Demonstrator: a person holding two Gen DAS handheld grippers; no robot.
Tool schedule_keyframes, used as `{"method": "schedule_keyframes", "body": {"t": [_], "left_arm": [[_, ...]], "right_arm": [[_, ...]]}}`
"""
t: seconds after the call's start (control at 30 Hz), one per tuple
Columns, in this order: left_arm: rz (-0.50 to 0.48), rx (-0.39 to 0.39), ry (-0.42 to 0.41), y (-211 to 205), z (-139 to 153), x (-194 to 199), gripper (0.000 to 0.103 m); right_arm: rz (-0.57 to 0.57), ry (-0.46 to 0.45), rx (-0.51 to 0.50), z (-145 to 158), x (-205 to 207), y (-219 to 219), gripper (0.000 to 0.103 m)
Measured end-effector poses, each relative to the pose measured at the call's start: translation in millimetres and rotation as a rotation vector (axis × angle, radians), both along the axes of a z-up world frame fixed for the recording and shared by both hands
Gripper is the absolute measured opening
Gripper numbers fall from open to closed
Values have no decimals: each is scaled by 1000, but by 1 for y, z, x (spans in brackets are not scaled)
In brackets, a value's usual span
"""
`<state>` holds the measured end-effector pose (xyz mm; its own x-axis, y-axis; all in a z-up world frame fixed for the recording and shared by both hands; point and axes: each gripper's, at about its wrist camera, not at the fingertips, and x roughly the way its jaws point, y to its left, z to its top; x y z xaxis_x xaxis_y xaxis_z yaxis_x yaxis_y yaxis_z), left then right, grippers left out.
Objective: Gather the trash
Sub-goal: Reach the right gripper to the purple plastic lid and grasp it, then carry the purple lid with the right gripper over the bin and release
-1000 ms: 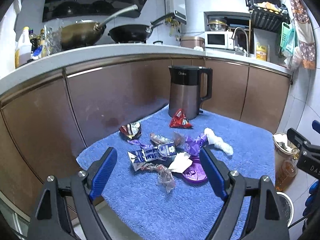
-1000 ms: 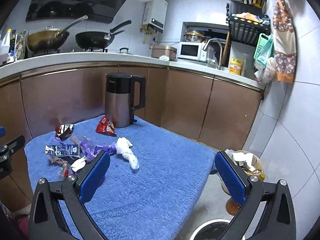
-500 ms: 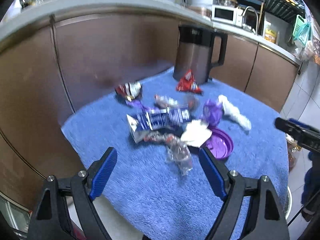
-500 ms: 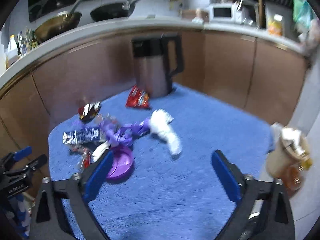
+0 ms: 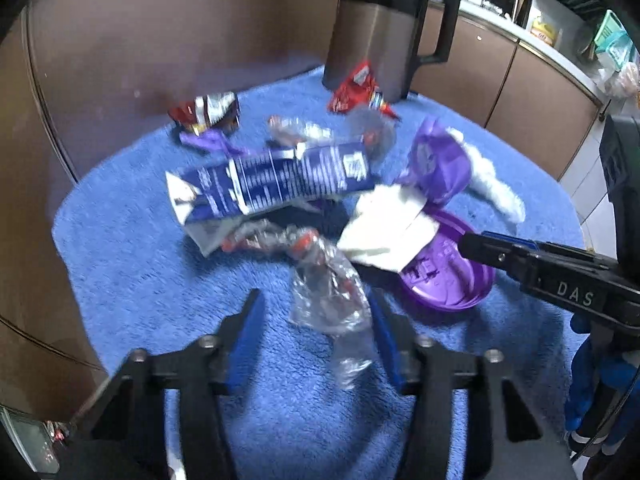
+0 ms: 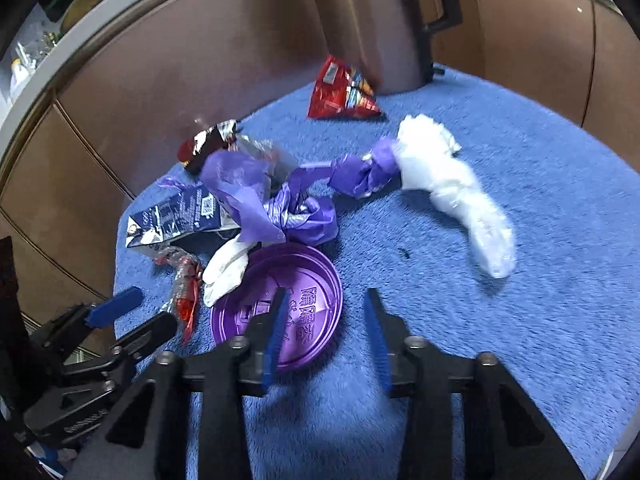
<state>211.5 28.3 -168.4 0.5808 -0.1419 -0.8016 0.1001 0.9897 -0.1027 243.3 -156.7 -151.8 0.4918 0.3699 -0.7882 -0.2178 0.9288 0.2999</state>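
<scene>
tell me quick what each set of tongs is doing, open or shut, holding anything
Left tongs: open, straddling the crumpled clear plastic wrapper, nothing gripped.
Right tongs: open, over the round purple plastic lid's edge, holding nothing.

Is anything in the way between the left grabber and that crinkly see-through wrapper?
Nothing visible is. The clear wrapper already lies between the open fingers of the left gripper, on the blue towel. Its far end runs toward the white paper and the blue carton, which lie beyond it, not in front.
</scene>
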Motion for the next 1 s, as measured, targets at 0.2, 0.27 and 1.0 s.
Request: {"method": "schedule_keyframes", "body": {"t": [0.2, 0.27, 1.0], "left_arm": [[-16, -39, 31, 3, -7, 1, 15], [-24, -61, 34, 4, -3, -3, 12], [-171, -127, -96, -24, 77, -111, 6]], "right_arm": [[4, 39, -18, -12, 6, 4, 13], [3, 36, -21, -11, 3, 3, 6], [-190, -78, -31, 54, -135, -78, 5]]}}
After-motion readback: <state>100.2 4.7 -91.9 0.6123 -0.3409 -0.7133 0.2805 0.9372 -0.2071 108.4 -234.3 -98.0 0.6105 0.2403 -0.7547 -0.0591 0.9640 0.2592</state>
